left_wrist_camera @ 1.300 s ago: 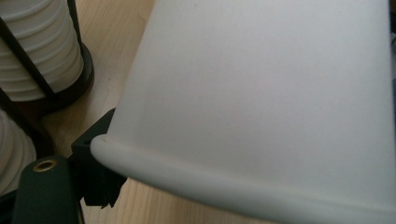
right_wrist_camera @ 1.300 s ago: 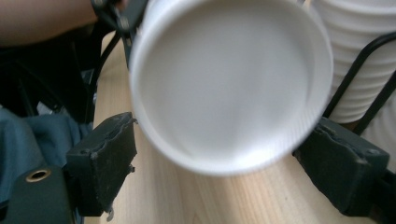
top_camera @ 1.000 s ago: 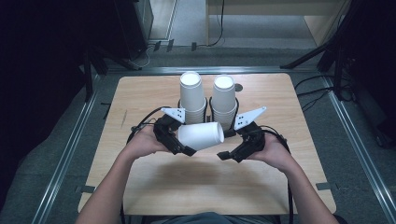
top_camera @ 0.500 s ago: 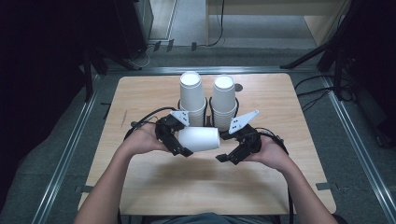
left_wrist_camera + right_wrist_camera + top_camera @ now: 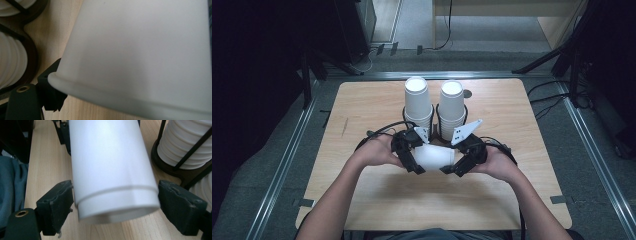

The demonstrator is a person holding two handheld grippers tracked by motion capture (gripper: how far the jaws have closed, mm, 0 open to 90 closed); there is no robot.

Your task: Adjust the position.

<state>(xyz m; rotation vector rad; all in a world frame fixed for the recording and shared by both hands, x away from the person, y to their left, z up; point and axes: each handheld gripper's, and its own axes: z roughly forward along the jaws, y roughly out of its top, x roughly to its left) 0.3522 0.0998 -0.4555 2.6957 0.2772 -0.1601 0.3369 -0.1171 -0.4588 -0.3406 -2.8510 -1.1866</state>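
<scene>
— High view: we hold a paper cup (image 5: pixel 434 157) on its side above the bench (image 5: pixel 362 105), left gripper (image 5: pixel 410 156) clamped at its rim.
— Why the right gripper (image 5: pixel 460 162)?
— Its jaws straddle the base, not yet pressing, probably to take it over.

Both forearms reach in from the near edge, the left gripper (image 5: pixel 412 154) clamped (jaws wide), the right gripper (image 5: pixel 462 161) facing it with jaws open.
</scene>
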